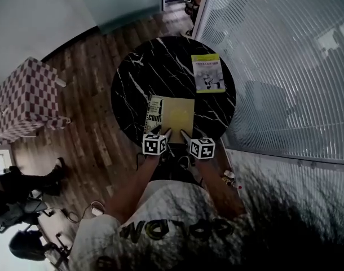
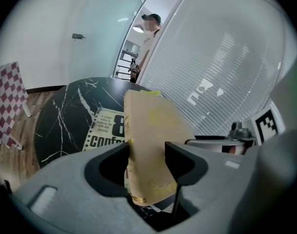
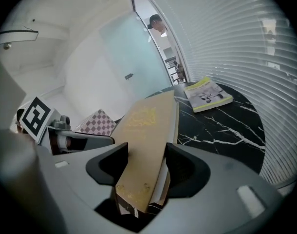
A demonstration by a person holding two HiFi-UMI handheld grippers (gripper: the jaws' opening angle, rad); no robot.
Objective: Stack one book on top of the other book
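Left of the round black table [image 1: 139, 75], a checkered box [image 1: 28, 97] stands on the wood floor [image 1: 93, 134]. At the table's near edge the left tool [image 2: 147, 152] is clamped on the near edge of a tan book [image 1: 179, 113], whose left side overlaps a printed booklet [image 1: 154, 114] lying on the table. The right tool [image 3: 144, 162] grips that same near edge just beside the left one, its jaws closed on cover and pages, while a yellow-green book [image 1: 207, 73] lies flat at the table's far right, well apart from the tan book.
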